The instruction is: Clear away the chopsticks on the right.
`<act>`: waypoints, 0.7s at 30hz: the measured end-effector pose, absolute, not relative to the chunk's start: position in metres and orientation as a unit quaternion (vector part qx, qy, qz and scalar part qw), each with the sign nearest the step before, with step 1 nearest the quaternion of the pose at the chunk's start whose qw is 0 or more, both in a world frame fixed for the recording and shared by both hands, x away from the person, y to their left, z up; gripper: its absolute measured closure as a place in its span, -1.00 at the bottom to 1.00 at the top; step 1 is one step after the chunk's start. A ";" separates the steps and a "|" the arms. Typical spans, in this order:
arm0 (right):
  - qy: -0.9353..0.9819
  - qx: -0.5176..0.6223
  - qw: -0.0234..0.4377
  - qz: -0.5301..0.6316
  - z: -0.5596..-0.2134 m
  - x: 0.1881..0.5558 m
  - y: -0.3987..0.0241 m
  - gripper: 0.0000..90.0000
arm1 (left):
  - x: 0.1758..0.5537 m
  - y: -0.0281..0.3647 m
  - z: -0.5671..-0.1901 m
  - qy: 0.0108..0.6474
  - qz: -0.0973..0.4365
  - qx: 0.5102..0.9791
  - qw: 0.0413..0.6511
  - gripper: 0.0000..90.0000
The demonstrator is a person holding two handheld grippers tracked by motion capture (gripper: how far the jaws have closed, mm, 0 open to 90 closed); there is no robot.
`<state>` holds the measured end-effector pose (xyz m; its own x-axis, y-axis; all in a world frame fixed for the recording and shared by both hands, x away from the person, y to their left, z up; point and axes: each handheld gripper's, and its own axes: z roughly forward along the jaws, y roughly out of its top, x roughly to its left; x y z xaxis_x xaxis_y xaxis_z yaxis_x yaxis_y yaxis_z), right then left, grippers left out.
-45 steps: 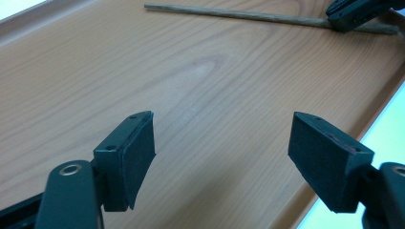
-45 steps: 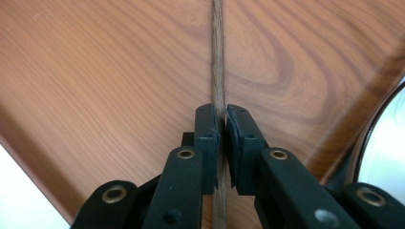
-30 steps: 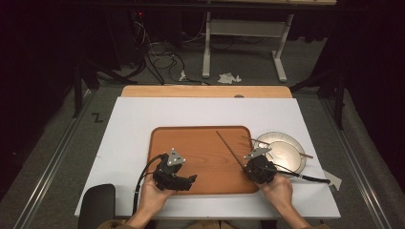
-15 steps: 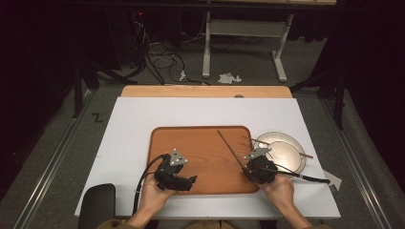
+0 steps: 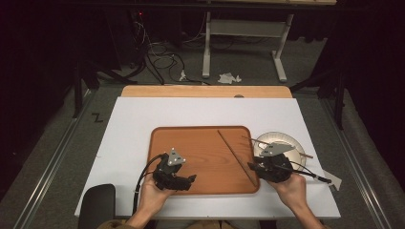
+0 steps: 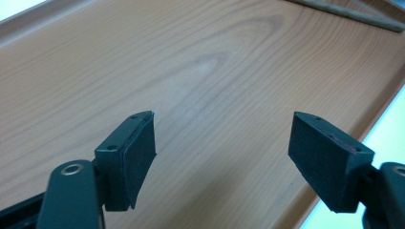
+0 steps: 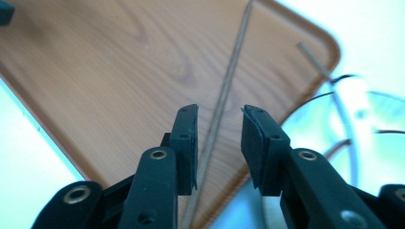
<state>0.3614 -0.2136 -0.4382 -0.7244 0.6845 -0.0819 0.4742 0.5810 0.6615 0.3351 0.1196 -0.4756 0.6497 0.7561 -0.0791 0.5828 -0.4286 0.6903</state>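
Observation:
A thin wooden stick [image 5: 236,156] lies slantwise on the right part of a wooden tray [image 5: 200,143]. In the right gripper view the stick [image 7: 229,81] runs along the tray under the gap of my right gripper [image 7: 218,119]. Its jaws have just been opening and the pads do not touch the stick. In the high view my right gripper [image 5: 251,166] hovers at the stick's near end. My left gripper [image 5: 191,179] rests at the tray's near left, and its jaws [image 6: 222,129] stand wide apart over bare wood with nothing between them.
A round white plate [image 5: 286,140] stands just right of the tray with a second stick [image 5: 286,149] and thin wire pieces across it. The tray sits on a white tabletop [image 5: 133,124]. Cables trail from both grippers toward the near edge.
My right gripper has lifted slightly and shifted a little right at the stick's near end. The stick lies where it was. The left hand has not moved.

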 end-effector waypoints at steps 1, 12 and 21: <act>0.871 0.334 0.167 0.318 -0.435 0.361 -0.216 0.50 | 0.335 0.120 -0.475 0.399 0.123 0.837 0.354 -0.46; 0.862 0.336 0.185 0.331 -0.415 0.366 -0.238 0.50 | 0.335 0.122 -0.474 0.398 0.121 0.834 0.363 -0.48; 0.851 0.347 0.212 0.332 -0.391 0.375 -0.277 0.55 | 0.334 0.124 -0.473 0.402 0.128 0.830 0.365 -0.48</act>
<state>0.3745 -0.2771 -0.3911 -0.6689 0.7319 -0.1298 0.4509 0.5383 0.7120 0.3335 0.1243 -0.4726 0.6434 0.7612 -0.0810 0.5740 -0.4097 0.7090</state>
